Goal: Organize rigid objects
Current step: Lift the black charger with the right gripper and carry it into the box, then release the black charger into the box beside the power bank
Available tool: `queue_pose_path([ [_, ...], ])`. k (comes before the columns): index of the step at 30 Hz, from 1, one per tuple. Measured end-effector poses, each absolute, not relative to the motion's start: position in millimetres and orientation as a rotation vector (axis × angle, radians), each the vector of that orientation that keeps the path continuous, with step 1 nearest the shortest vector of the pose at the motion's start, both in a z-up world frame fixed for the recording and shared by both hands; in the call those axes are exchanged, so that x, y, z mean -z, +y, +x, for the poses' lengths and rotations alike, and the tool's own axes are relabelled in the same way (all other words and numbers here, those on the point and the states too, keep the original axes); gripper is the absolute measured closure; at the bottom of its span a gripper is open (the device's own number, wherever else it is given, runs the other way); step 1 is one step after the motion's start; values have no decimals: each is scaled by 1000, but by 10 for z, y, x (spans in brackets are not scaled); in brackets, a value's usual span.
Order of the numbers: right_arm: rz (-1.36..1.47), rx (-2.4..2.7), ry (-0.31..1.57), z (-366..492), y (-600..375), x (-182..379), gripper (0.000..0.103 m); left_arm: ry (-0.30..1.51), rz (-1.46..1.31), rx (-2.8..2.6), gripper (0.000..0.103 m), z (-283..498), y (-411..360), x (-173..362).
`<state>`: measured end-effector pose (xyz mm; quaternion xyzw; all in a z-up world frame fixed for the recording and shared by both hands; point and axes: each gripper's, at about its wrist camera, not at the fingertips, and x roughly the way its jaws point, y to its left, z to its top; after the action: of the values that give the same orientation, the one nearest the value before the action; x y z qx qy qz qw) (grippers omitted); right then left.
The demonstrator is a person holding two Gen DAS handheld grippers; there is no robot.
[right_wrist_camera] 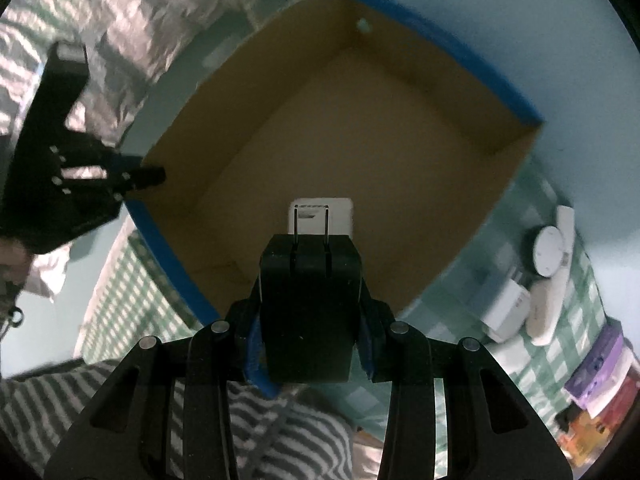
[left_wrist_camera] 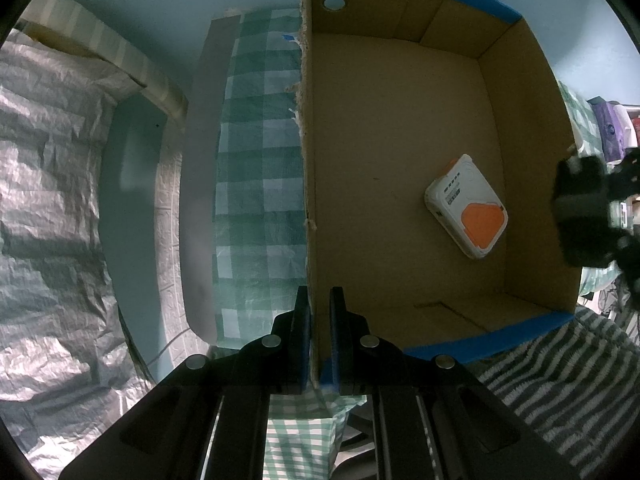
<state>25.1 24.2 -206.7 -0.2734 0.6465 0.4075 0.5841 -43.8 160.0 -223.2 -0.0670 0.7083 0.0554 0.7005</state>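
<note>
A black plug adapter (right_wrist_camera: 308, 308) is clamped by the right gripper (right_wrist_camera: 310, 344) above the cardboard box (left_wrist_camera: 400, 120), whose wall is pinched by the left gripper (left_wrist_camera: 319, 340). Judged rigid and light; flat sides are best gripped.

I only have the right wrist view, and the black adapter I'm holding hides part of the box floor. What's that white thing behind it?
Observer: A white device with an orange patch, lying flat on the floor of the cardboard box.
Operator: Anything else inside, where my black adapter would land?
Observer: The left wrist view shows no other item in there.
Operator: Is the left gripper really holding the box?
Observer: Yes, its fingers pinch the side wall, one inside, one outside.
</note>
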Motion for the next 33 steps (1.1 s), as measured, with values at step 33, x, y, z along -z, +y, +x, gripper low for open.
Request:
queue_pose_path([
  [33,-669,-964,1555,74,353,2466,56,1585,-155,-130,95,-449,1599,2247],
])
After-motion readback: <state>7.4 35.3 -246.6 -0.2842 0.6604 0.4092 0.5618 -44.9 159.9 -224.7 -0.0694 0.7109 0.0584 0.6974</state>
